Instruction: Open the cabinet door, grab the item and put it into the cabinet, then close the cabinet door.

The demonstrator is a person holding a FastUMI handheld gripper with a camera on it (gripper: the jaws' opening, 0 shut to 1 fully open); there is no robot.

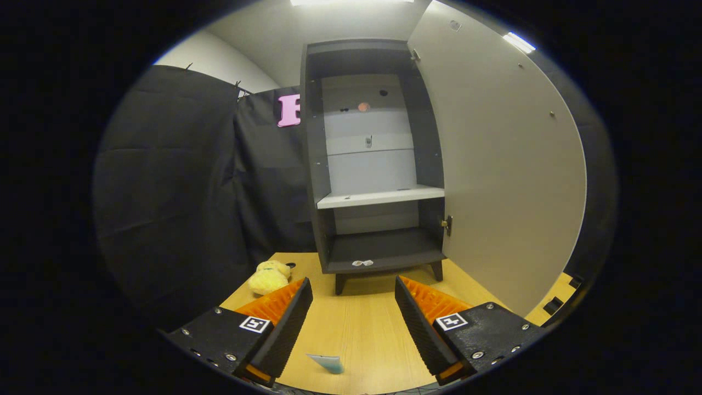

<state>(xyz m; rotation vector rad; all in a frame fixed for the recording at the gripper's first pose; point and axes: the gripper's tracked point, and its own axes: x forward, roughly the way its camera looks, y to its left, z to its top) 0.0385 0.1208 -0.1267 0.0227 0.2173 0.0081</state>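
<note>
A dark cabinet [378,164] stands on short legs on the wooden table [362,329], beyond my fingers. Its pale door [504,164] is swung wide open to the right, hinged on the cabinet's right side. Inside, a white shelf [381,196] sits at mid height above a dark bottom shelf [384,249]. A yellow plush toy [269,277] lies on the table left of the cabinet's foot, just beyond my left finger. My gripper [354,293] is open and holds nothing.
Black cloth [181,192] walls the booth on the left and behind the cabinet. A small light-blue scrap [327,362] lies on the table between my fingers, close to me. The open door blocks the right side.
</note>
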